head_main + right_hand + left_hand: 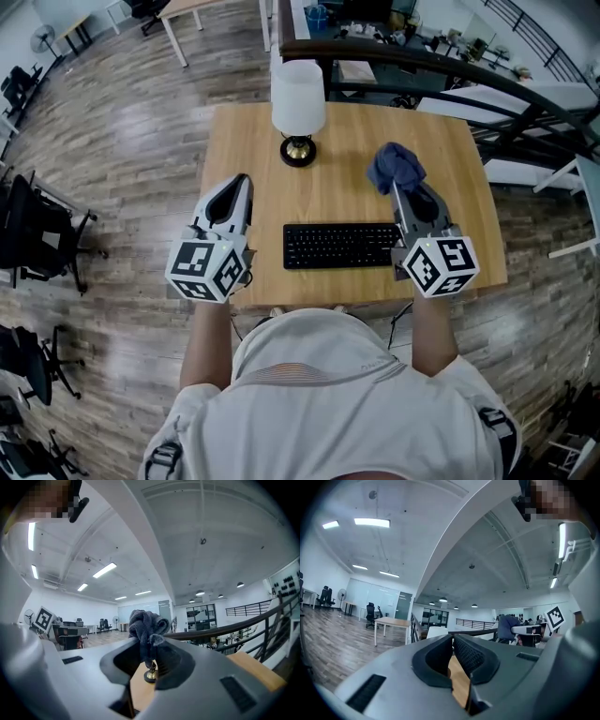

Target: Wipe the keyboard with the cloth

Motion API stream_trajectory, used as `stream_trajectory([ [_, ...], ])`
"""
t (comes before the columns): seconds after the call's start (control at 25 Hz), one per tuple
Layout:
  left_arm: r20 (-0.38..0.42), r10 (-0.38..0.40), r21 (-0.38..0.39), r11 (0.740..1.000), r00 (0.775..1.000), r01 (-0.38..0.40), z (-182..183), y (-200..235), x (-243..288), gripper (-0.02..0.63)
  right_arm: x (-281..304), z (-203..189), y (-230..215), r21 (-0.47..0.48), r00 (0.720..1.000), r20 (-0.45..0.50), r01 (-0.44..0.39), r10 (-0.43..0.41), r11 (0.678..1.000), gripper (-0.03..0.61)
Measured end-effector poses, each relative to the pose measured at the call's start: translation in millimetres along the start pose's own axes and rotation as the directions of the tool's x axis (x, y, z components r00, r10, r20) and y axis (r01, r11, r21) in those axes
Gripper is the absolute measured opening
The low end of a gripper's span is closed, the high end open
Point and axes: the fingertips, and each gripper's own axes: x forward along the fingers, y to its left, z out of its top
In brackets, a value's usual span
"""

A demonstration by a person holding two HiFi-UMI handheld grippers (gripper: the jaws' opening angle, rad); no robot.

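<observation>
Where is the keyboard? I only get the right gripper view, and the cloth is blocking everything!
Observer: The keyboard lies near the front edge of the table, closer to you than the cloth in your right hand-held gripper.
Operator: What's my other hand-held gripper doing?
Observer: The left hand-held gripper is left of the keyboard, jaws together, holding nothing.
Operator: What's that gold thing?
Observer: It's the base of a lamp with a white shade, beyond the keyboard.

- Left tongs point(241, 180): grey shell, dark ribbed pads, cube point(208, 267) with black-and-white square markers.
- Right tongs point(397, 187): same grey build, matching cube point(439, 265).
- White short-sleeved shirt point(319, 394).
</observation>
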Motion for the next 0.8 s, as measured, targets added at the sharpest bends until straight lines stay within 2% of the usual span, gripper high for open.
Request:
stream_trajectory([
  [0.8,-0.007,-0.09,-0.039,0.995,0.996,0.089,-10.1,-8.9,6.3,0.023,-12.6,-10.0,2.9,-0.005,0.998,-0.022,0.063,-0.063,0.998,0.115],
])
